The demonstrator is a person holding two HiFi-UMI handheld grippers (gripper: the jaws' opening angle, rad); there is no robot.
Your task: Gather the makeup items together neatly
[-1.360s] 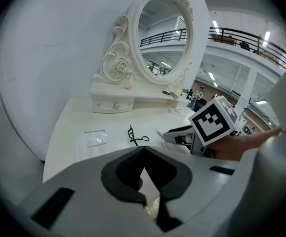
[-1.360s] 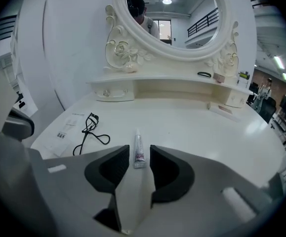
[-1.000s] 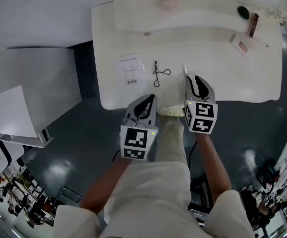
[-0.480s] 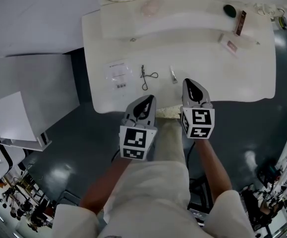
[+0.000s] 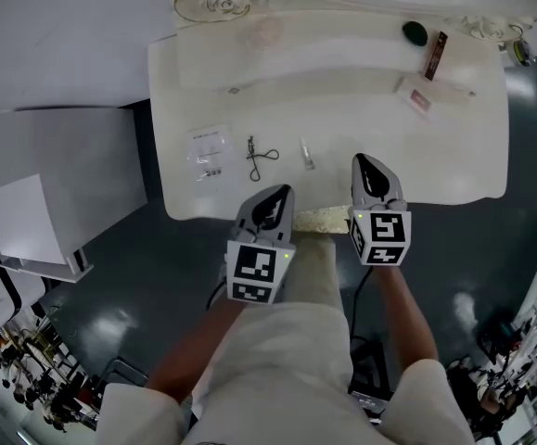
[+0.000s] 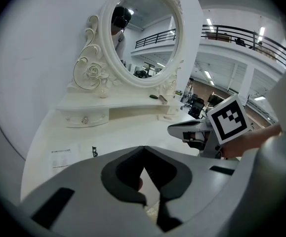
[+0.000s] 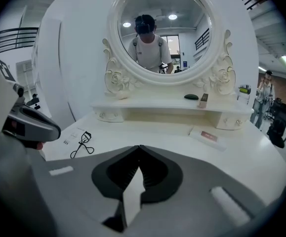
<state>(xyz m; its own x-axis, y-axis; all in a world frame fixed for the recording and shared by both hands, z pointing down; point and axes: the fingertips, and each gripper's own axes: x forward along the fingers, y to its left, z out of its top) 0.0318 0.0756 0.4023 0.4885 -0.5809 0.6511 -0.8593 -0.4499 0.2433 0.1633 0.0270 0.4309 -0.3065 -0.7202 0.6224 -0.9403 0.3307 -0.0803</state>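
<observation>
Currently both jaws are shut, empty: left gripper (image 5: 275, 193) and right gripper (image 5: 364, 161) are held over the white dressing table's (image 5: 453, 156) front edge. Black wire eyelash curler (image 5: 254, 156) and small clear tube (image 5: 307, 153) are scattered ahead; both judged light and slippery. The curler is best pinched at its hinge.

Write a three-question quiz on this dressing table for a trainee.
1. True or false: the eyelash curler lies on the tabletop between the paper card and the small pale tube.
2. Which one sits on the raised shelf? A flat box; B dark oval case; C paper card.
3. Fill in: the jaws of the right claw are ___.
Key: 1 true; 2 B; 3 shut, gripping nothing.
</observation>
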